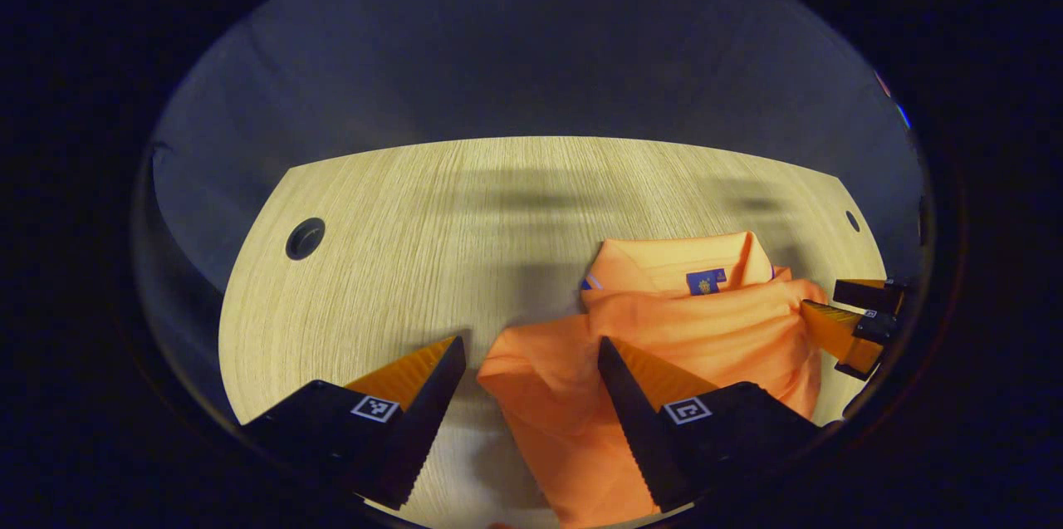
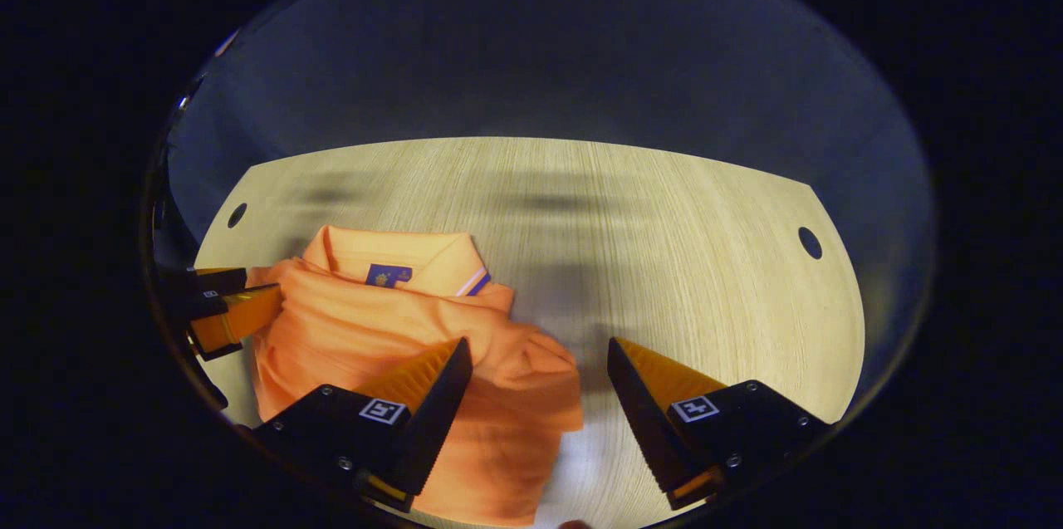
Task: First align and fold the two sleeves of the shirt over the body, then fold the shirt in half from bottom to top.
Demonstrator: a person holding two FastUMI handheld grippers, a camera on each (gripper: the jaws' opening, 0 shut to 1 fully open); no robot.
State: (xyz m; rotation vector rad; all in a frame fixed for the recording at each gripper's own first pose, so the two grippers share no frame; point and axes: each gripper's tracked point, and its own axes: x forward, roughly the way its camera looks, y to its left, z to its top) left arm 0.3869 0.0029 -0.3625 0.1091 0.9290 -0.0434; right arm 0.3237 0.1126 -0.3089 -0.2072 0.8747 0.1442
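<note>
Left gripper view: a pale wood-grain table (image 1: 465, 213) with a round hole (image 1: 305, 238) stands before a dark wall. The left gripper (image 1: 531, 359) hovers spread over the orange shirt (image 1: 664, 338), bunched at the table's near edge.

Right gripper view: the right gripper (image 2: 540, 359), also spread, straddles the shirt's (image 2: 374, 321) edge, collar (image 2: 390, 259) toward the wall.

Dim overhead light, blurred shadows, fisheye-warped edges.
</note>
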